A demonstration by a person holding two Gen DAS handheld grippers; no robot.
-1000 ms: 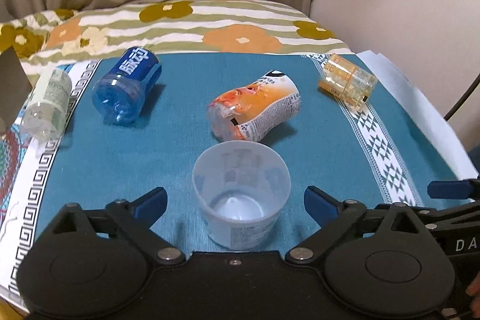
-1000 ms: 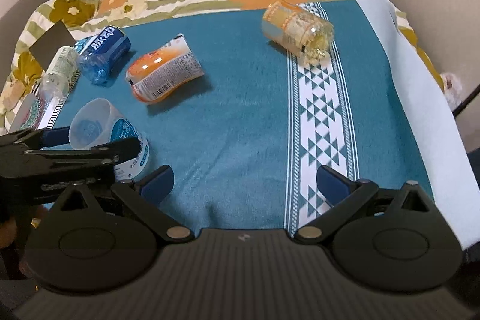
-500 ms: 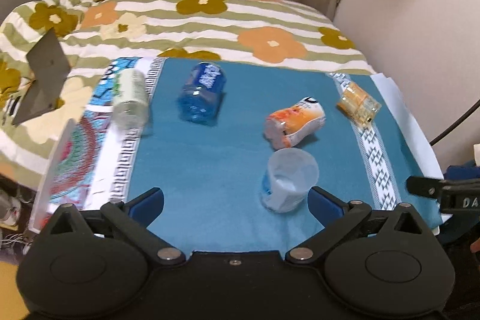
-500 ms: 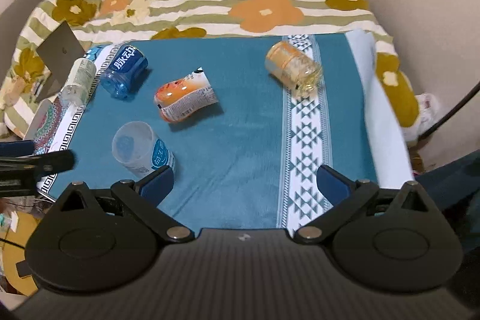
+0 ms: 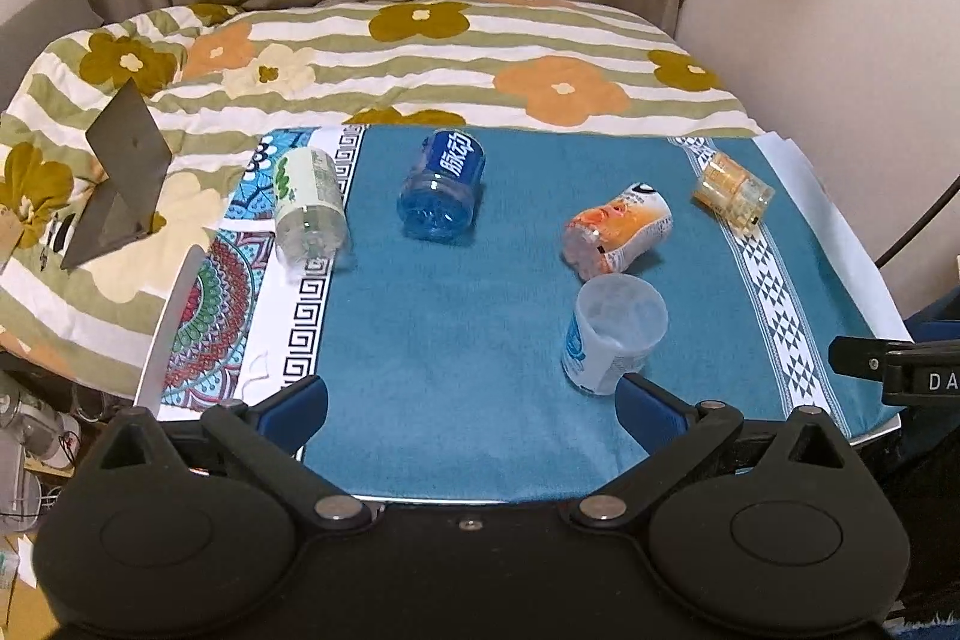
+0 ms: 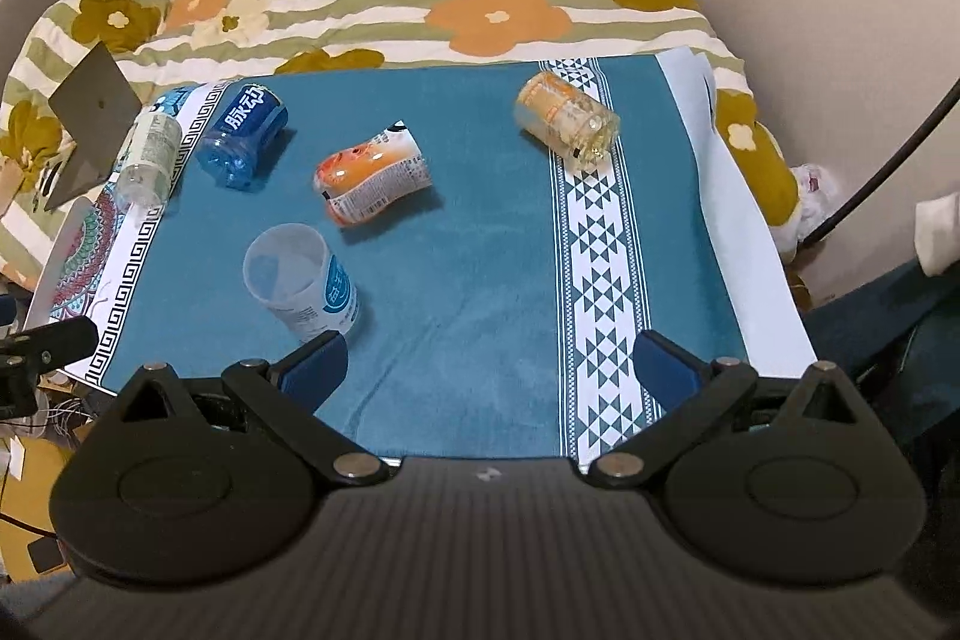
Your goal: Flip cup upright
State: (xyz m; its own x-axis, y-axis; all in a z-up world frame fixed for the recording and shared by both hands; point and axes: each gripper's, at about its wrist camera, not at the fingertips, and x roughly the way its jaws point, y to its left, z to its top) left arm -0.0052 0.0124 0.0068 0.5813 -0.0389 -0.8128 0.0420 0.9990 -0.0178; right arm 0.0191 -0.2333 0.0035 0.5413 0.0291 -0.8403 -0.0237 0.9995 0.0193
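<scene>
A translucent white plastic cup with a blue label (image 5: pixel 613 334) is seen standing on the teal cloth of the bench (image 5: pixel 456 316), in the lower right of the left wrist view and the lower left of the right wrist view (image 6: pixel 300 283). Its open mouth is turned upward and slightly toward the cameras, so its long axis is judged close to vertical; the flip appears done for this cup.

The left claw (image 5: pixel 471 403) is held wide open with nothing between its blue pads, and the cup lies just ahead of its right pad, off the centre line toward the right of the frame. The right claw (image 6: pixel 491 367) is likewise spread wide and empty; the cup lies just ahead of its left pad. The cup thus sits between the two claws, near both; which is nearer cannot be told.

Four other containers are seen lying on their sides: an orange-labelled clear cup (image 5: pixel 618 229) just behind the upright one, a blue-labelled clear bottle (image 5: pixel 444 184), a green-labelled clear bottle (image 5: pixel 307 202) and an amber clear jar (image 5: pixel 733 187). Their long axes run roughly horizontal, so they are judged the likely next candidates.
</scene>
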